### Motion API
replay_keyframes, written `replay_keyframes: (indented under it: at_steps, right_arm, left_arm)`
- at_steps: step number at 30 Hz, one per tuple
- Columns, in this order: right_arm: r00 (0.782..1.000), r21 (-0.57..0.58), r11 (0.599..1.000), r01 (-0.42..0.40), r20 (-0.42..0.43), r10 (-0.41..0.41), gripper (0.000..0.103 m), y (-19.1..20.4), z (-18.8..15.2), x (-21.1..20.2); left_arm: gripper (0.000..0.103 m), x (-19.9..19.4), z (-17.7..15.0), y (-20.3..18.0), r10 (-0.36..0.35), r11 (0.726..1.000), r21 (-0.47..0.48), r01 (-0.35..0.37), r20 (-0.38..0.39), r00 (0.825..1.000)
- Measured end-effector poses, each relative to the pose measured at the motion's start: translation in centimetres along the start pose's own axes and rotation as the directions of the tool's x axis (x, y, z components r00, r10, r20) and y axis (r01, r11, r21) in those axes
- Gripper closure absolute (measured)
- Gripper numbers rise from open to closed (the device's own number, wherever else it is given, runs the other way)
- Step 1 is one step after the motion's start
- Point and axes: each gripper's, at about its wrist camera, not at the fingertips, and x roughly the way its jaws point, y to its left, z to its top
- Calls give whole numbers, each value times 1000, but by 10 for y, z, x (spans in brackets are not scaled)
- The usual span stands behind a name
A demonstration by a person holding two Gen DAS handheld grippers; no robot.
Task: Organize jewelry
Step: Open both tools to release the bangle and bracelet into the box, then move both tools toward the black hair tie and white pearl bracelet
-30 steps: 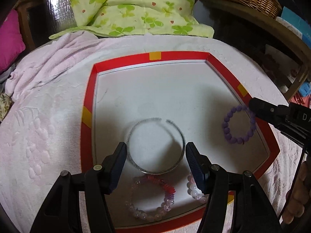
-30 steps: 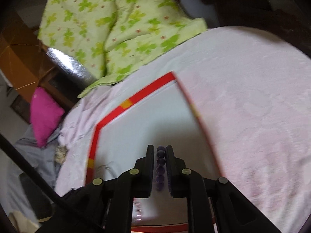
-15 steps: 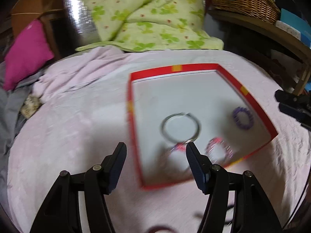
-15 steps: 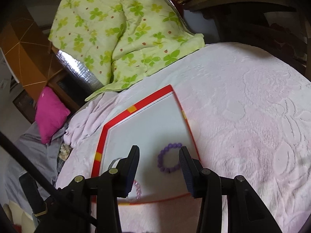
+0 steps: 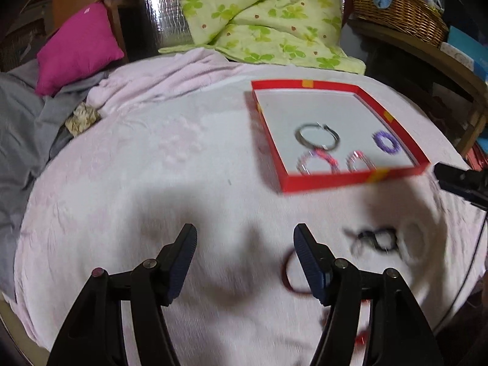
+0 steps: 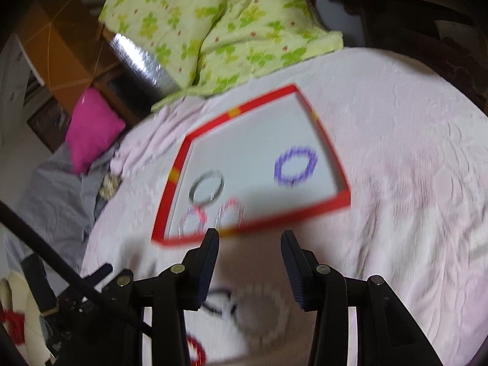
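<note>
A red-rimmed tray (image 5: pixel 350 180) with a white floor lies on the pink blanket. It holds a silver bangle (image 5: pixel 317 135), a purple bead bracelet (image 5: pixel 386 142) and two pink-and-clear bead bracelets (image 5: pixel 317 163). My left gripper (image 5: pixel 245 231) hovers over bare blanket short of the tray, its jaws opening a little with nothing between them. My right gripper (image 6: pixel 250 235) is open and empty just before the tray's near rim (image 6: pixel 289 213), and the purple bracelet (image 6: pixel 296 166) lies apart from it. A white bead bracelet (image 6: pixel 259 314), a black piece (image 5: pixel 375 239) and a dark red ring (image 5: pixel 289 274) lie loose on the blanket.
A green clover quilt (image 5: pixel 259 15) is heaped behind the tray. A magenta cushion (image 5: pixel 76 48) and grey cloth (image 5: pixel 21 128) lie at the left. A wicker basket (image 5: pixel 399 12) stands on a wooden shelf at the right. The picture is blurred by motion.
The right gripper opened and left the purple bracelet in the tray. Both grippers drew back from over the tray toward the loose pieces on the blanket.
</note>
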Motion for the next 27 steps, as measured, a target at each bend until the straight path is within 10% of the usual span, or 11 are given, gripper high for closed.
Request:
replay_keyframes:
  at_steps: [11, 27]
  right_arm:
    - [992, -27, 999, 37, -118, -40, 57, -12, -36, 11]
    - [975, -124, 979, 163, -131, -178, 93, -20, -36, 21]
  left_arm:
    - [36, 5, -22, -21, -2, 995, 104, 5, -36, 999]
    - [37, 12, -7, -47, -148, 984, 100, 151, -33, 988]
